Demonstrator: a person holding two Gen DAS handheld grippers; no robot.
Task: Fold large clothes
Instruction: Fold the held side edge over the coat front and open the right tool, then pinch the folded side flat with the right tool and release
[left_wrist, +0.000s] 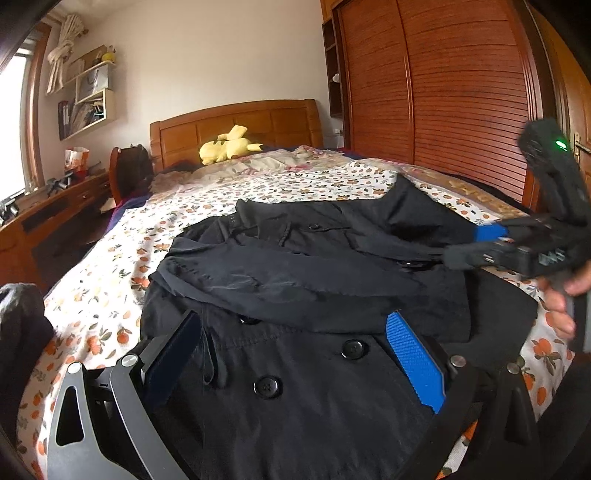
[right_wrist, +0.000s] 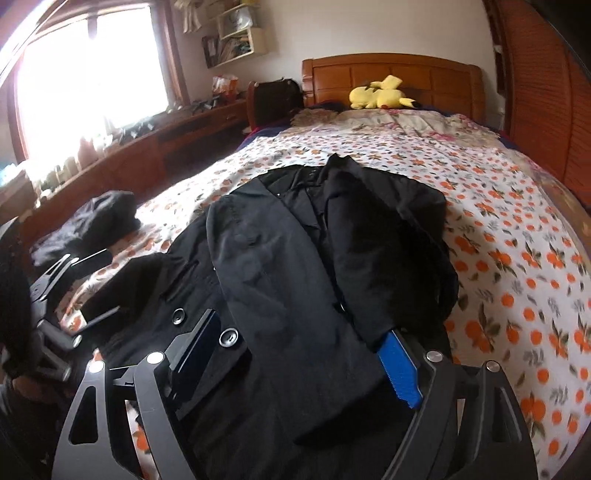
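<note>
A bed (left_wrist: 303, 181) with an orange-fruit patterned sheet fills a bedroom; a wooden headboard (left_wrist: 236, 122) and yellow plush toy (left_wrist: 227, 146) lie at its far end, a slatted wooden wardrobe (left_wrist: 443, 81) on the right, a window (right_wrist: 88, 70) above a wooden worktop (right_wrist: 147, 144) on the left. A black coat (left_wrist: 314, 288) lies spread on the sheet, sleeves folded across its front; the left gripper (left_wrist: 295, 365) hovers over its buttoned hem, jaws wide, holding nothing; the right gripper (right_wrist: 295, 365) sits low beside a sleeve, jaws wide.

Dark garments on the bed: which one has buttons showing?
The black coat, spread flat with its sleeves folded across its front. The other dark garment is a crumpled heap lying apart from it, no buttons visible.
</note>
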